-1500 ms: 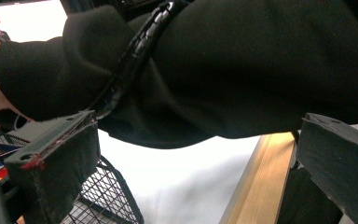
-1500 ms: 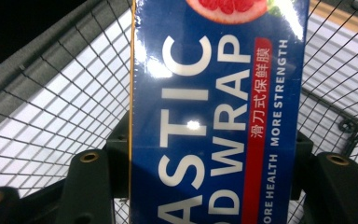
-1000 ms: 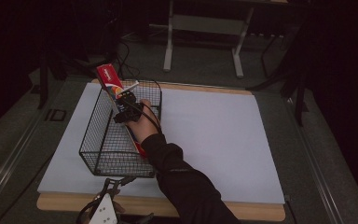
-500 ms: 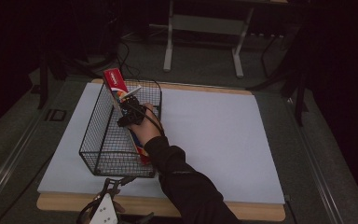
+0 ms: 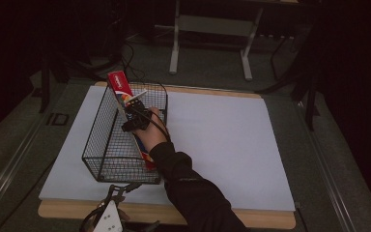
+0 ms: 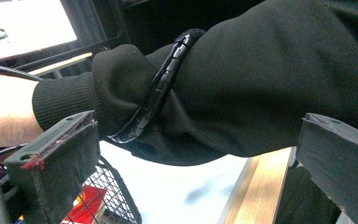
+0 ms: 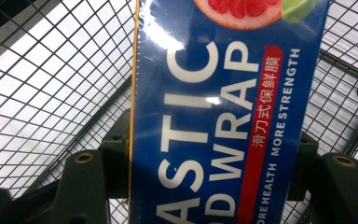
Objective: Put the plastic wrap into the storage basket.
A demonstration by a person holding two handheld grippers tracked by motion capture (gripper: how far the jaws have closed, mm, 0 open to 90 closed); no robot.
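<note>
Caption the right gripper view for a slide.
Right tongs flank a blue plastic wrap box inside the wire basket, their jaws just opening.

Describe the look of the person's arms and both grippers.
A black long sleeve with a ribbed cuff covers the right arm. The right gripper is black, with a dark cable looping from it. The left gripper carries a pale three-cornered plate with dark dots; its jaws are blocky and black, one edged in red.

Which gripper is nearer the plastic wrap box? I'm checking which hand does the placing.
Right. The right gripper has its fingers on either side of the plastic wrap box, inside the wire basket. The left gripper waits at the table's near edge, outside the basket.
</note>
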